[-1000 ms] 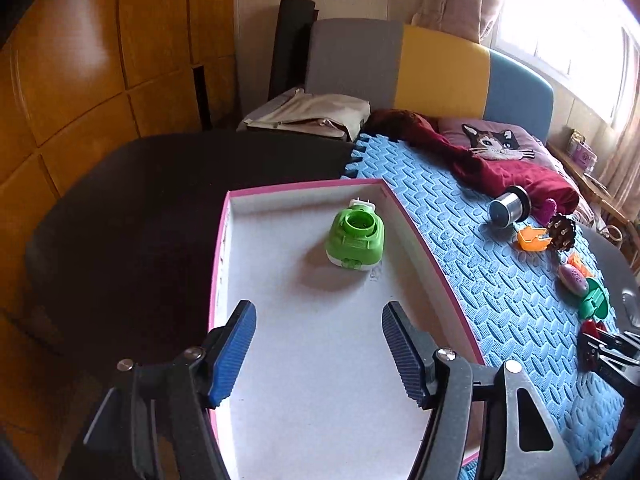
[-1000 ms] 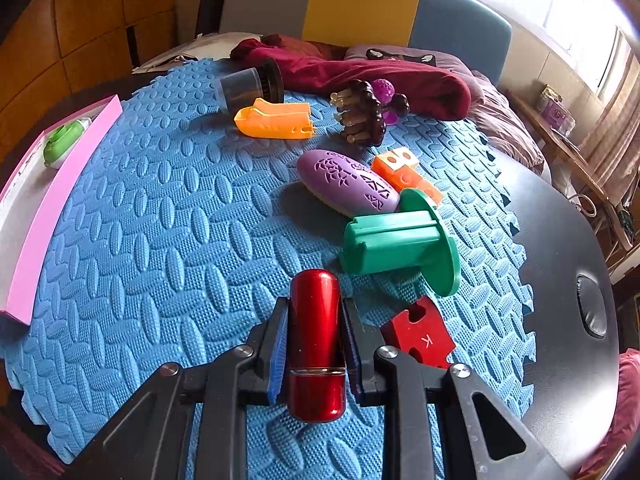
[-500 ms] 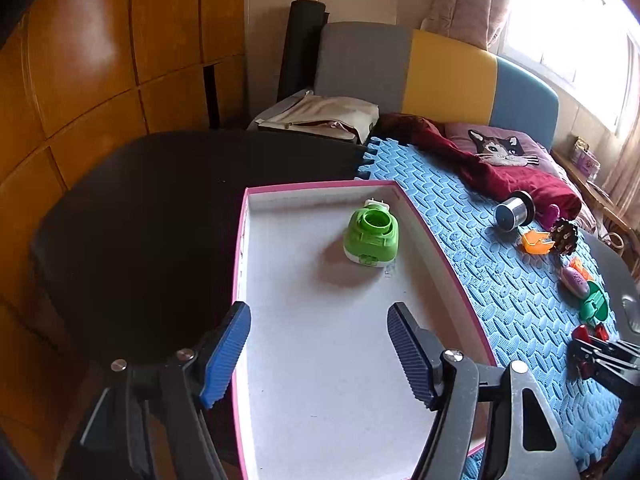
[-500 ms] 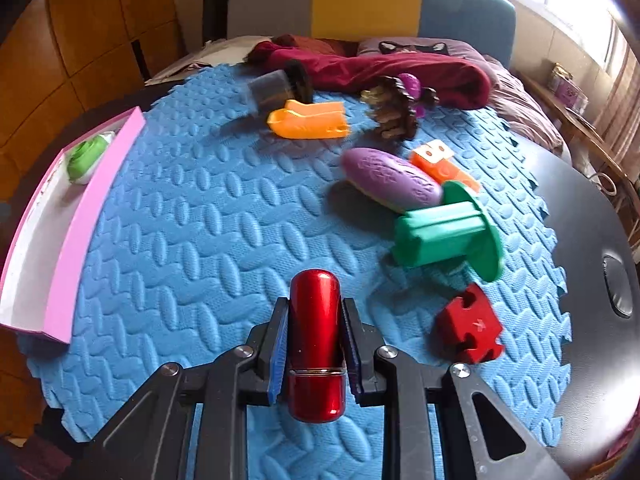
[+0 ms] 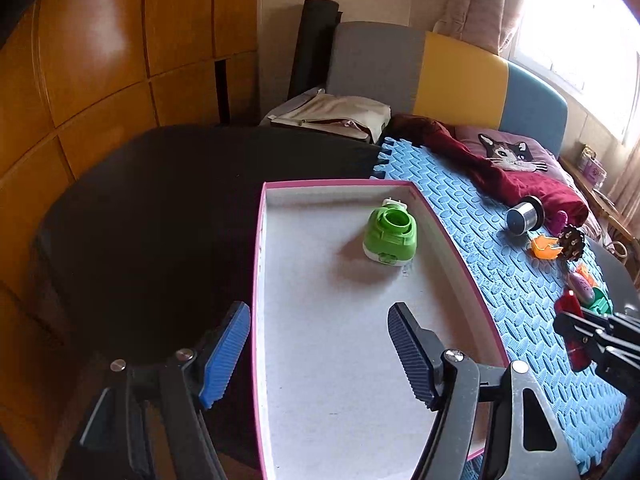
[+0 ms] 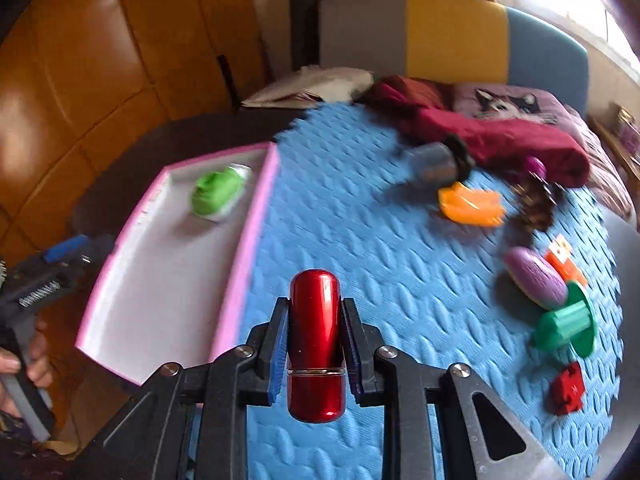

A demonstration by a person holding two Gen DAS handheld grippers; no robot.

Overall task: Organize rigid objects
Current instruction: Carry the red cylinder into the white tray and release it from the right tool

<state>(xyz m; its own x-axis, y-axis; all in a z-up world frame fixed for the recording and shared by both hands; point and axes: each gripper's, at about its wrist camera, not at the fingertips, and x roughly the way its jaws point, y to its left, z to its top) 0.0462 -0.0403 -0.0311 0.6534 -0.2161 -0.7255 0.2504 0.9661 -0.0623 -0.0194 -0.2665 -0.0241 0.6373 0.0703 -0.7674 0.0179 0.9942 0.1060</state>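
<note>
- The right gripper [image 6: 314,344] sits at the bottom centre of the right wrist view, its blue pads [image 6: 279,344] clamped on a red metallic cylinder [image 6: 316,344] held upright above the blue foam mat [image 6: 360,240].
- The left gripper [image 5: 320,352] fills the lower part of the left wrist view; its jaws have just been opening, stand wide and hold nothing.
- The pink-rimmed tray [image 5: 452,232] lies beneath it, at centre frame.
- A green gadget [image 5: 390,236] rests in the tray's upper right part.
- An orange piece [image 6: 470,202], purple oval [image 6: 534,278], green spool [image 6: 568,326] and red puzzle piece [image 6: 566,388] lie on the mat, right side.
</note>
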